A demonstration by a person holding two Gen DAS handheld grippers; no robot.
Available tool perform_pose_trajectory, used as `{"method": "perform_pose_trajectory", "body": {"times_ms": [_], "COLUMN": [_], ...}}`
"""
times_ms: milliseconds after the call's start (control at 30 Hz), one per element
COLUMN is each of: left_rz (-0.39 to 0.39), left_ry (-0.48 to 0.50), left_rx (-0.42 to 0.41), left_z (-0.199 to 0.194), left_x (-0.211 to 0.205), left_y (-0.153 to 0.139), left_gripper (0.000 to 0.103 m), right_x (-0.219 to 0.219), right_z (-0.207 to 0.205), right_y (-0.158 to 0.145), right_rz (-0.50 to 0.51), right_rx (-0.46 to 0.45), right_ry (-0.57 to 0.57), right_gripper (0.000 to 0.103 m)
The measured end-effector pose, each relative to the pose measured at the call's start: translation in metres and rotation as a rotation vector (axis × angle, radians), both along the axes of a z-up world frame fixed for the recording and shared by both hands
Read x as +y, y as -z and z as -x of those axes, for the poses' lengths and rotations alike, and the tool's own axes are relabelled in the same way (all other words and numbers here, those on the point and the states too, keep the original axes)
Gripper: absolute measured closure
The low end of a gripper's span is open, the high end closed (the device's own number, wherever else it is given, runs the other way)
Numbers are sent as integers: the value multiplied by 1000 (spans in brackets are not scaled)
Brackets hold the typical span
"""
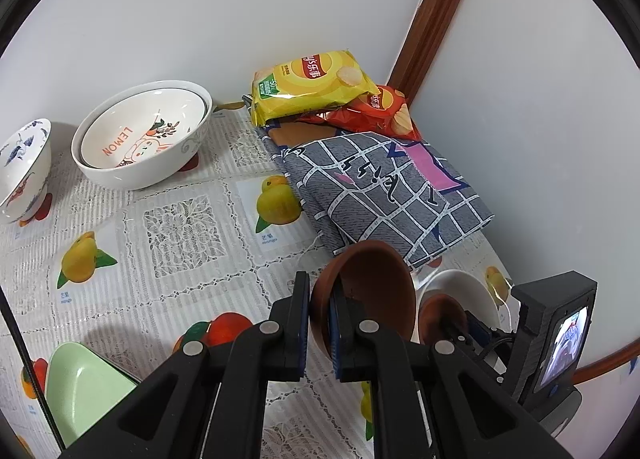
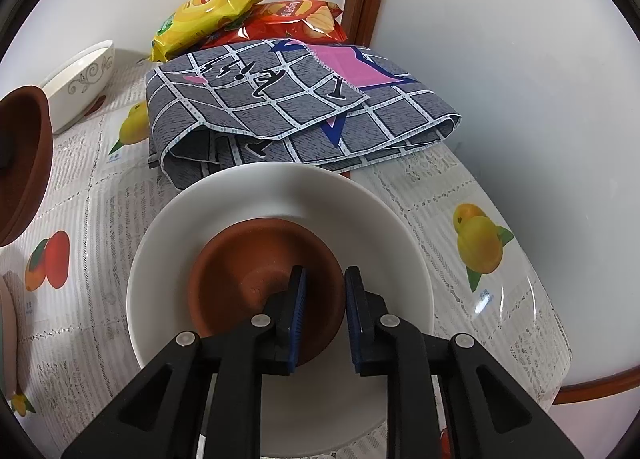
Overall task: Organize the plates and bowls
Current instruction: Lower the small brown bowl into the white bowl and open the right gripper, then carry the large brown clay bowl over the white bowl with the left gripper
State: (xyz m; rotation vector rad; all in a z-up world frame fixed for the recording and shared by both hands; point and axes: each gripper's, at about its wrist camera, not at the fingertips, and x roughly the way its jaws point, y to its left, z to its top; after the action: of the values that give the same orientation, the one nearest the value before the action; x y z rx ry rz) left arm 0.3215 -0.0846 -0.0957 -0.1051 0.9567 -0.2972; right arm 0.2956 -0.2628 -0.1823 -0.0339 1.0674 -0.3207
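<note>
My left gripper (image 1: 320, 295) is shut on the rim of a brown bowl (image 1: 372, 291) and holds it tilted above the table; that bowl also shows at the left edge of the right wrist view (image 2: 24, 167). My right gripper (image 2: 325, 279) straddles the rim of a second brown bowl (image 2: 256, 279) that sits in a white plate (image 2: 280, 195); its jaws stand slightly apart around the rim. The plate and second bowl also show in the left wrist view (image 1: 460, 291). A white LEMON bowl (image 1: 144, 131) is nested in a larger white bowl (image 1: 188, 151) at the back left.
A blue-and-white patterned bowl (image 1: 24, 167) stands at the far left. A green dish (image 1: 84, 387) lies near the front left. A folded grey checked cloth (image 2: 288, 99) and two chip bags (image 2: 216, 3) fill the back corner by the walls. The tablecloth (image 1: 180, 227) has fruit prints.
</note>
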Motion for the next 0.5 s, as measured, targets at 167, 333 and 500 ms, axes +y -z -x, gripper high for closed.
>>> {"method": "perform_pose_trajectory", "body": {"times_ms": [167,333,500], "left_rz": [-1,0,-5], "left_ry": [1,3,4], "left_rx": [-2,-7,-21], "left_z": [0,1,3], "left_x": [-1,0,-3], "left_y": [0,0,-4], "left_gripper": [94,94,94], "right_x": [1,-3,-12], "right_z": [3,8,19], "right_y": [-5,-16,-36], "right_rz": [-4,-14,-49], "right_rx": [-24,-77,-134], "right_ry": [-6,3,23], "right_gripper": [72,70,70]}}
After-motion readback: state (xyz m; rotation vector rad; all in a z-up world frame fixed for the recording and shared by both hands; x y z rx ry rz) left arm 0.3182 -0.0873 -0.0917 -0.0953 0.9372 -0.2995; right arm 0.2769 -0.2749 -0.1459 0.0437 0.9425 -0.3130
